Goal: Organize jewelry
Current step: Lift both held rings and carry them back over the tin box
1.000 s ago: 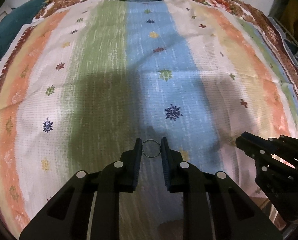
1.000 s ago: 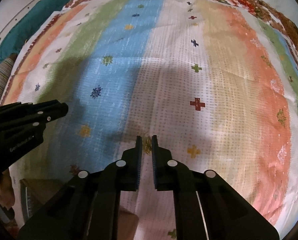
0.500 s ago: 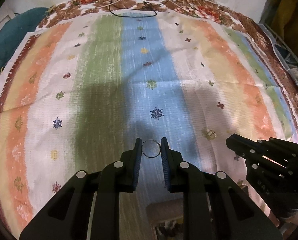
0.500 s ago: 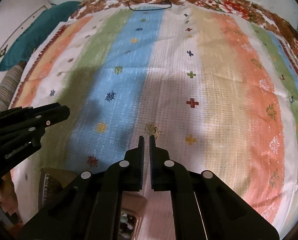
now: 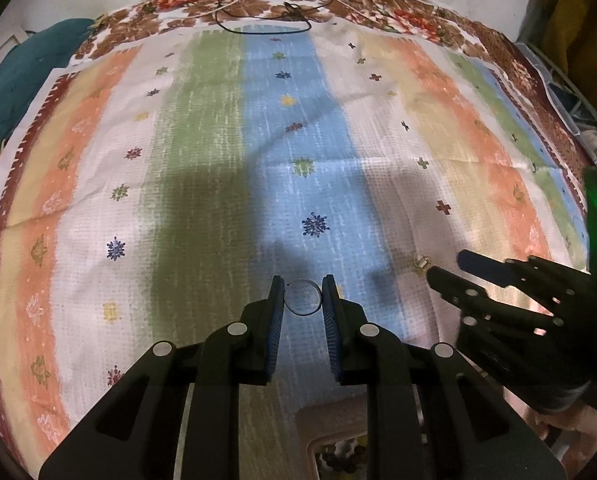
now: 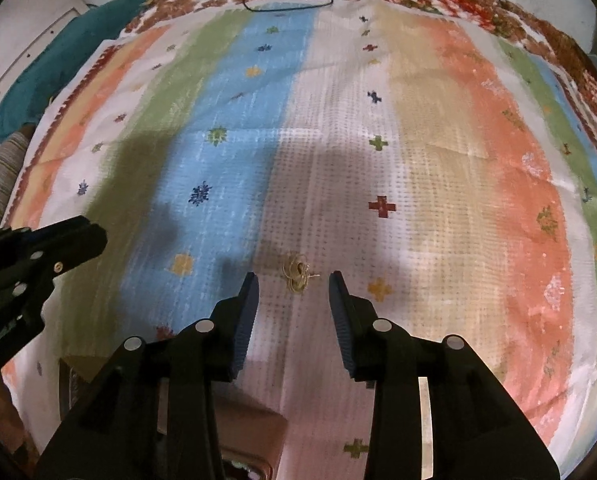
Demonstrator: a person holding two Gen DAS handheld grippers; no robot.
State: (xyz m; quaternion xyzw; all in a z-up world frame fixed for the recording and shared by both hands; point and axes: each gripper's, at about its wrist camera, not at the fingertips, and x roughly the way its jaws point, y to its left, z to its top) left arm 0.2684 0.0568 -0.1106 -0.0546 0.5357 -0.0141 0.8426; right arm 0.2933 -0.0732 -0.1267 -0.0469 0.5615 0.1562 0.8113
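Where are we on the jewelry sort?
Done: nothing verifiable; the box at the bottom edge holds blurred pieces. In hand: left gripper pinches a thin ring. Left: gold earring lies on the striped cloth under the opening right gripper, unheld.

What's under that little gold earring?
The earring lies on the striped cloth, between the opening right gripper jaws, untouched. What's beneath the cloth is covered.
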